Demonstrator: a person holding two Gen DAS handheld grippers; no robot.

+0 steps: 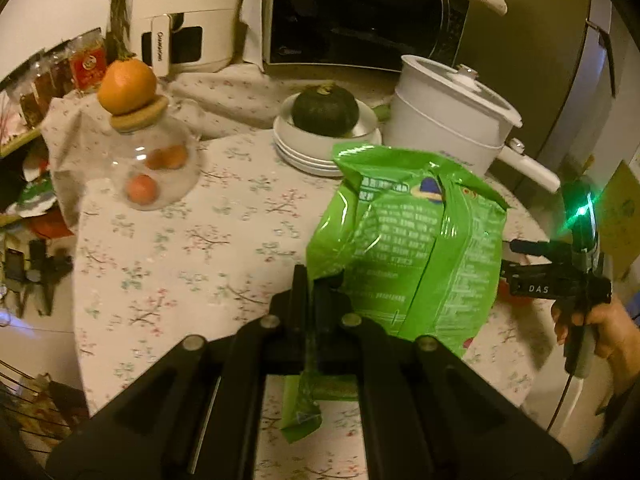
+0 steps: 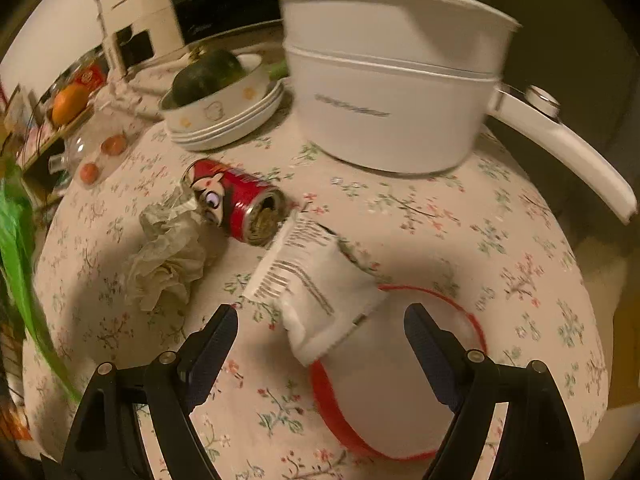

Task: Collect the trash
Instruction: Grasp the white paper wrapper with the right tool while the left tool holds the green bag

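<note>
Left gripper (image 1: 310, 280) closed on the edge of a green snack bag (image 1: 404, 240), lifted above the flowered tablecloth (image 1: 168, 264). Right gripper (image 2: 320, 324) wide, holding nothing, hanging just over a white packet (image 2: 316, 292) that leans on a red-rimmed white cup (image 2: 384, 380). Beside these, lying on the cloth: a red can (image 2: 236, 200) and crumpled tissue (image 2: 168, 252). Behind, a white pot (image 2: 392, 92).

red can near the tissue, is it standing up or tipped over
Tipped over. The red can lies on its side on the tablecloth, round end facing the camera, between the crumpled tissue and the white wrapper.
</note>
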